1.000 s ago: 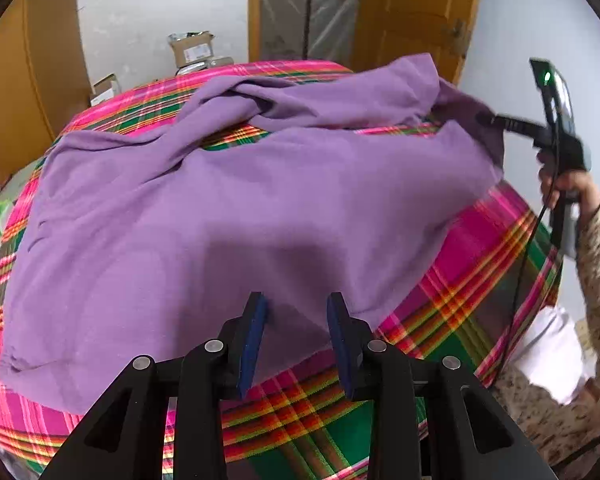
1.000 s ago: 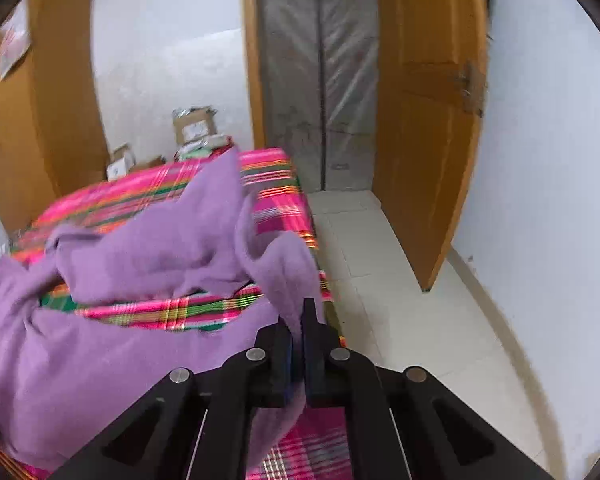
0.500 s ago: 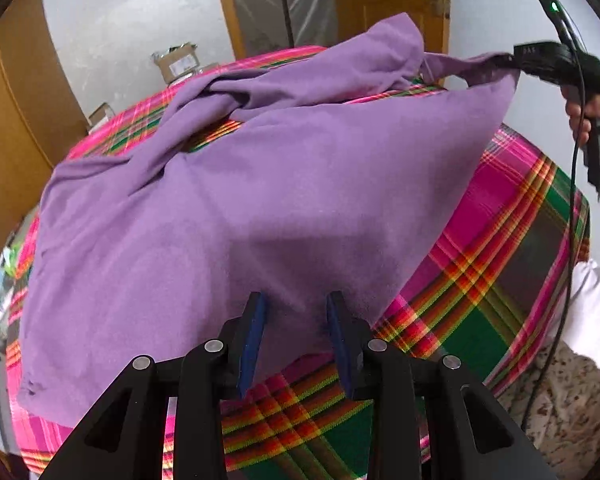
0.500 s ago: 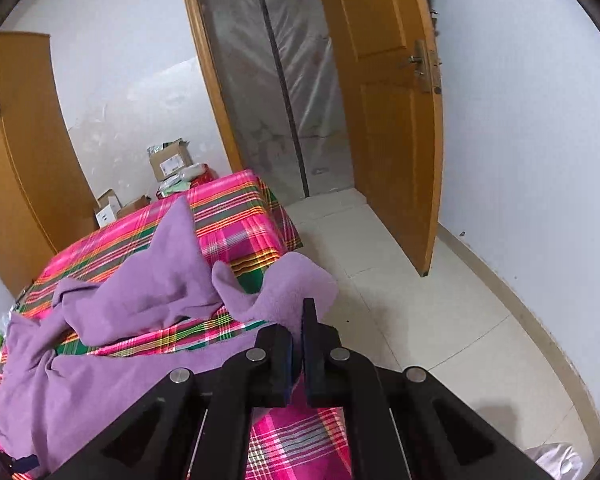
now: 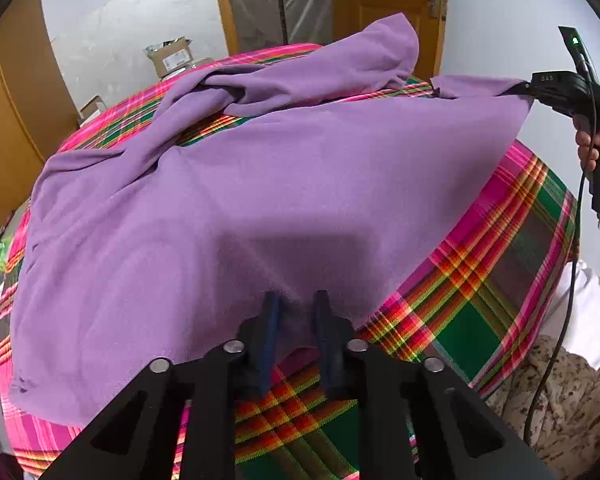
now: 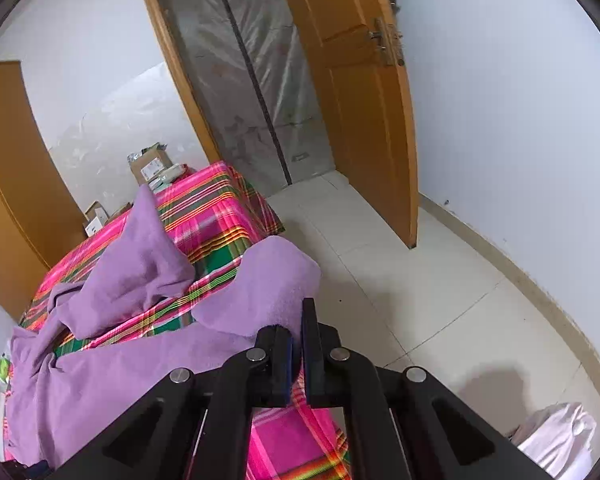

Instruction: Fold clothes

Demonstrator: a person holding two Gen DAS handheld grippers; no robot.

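Purple garment point(image 5: 284, 184) spread over the plaid-covered desk point(image 5: 500, 264), covering most of the top; plaid bare toward 3–5 o'clock in the left wrist view

Far part of the garment bunched into a rumpled ridge point(image 5: 300, 76) toward 12 o'clock, a strip of plaid showing between ridge and main spread

Left hand-held gripper point(image 5: 296, 320): low at 6 o'clock, fingers apart, blue pads either side of the near hem; cloth lies over the fingertips and in the gap, not pinched

Right hand-held gripper point(image 6: 298, 344): fingers together, clamped on a corner of the garment point(image 6: 268, 288); that corner lifted off the desk, fold of cloth humped above the pads at 12 o'clock

Same gripper seen from the left wrist view point(image 5: 560, 88) at 2 o'clock, cloth drawn taut from it down to the desk; a person's hand point(image 5: 596, 144) on its grip, black cable point(image 5: 572, 280) hanging down

Off the desk: cardboard boxes point(image 6: 150, 168) at the far end, wooden door point(image 6: 364, 112) ajar at 1 o'clock, tiled floor point(image 6: 440, 300), white cloth point(image 6: 556, 436) on the floor at 4 o'clock
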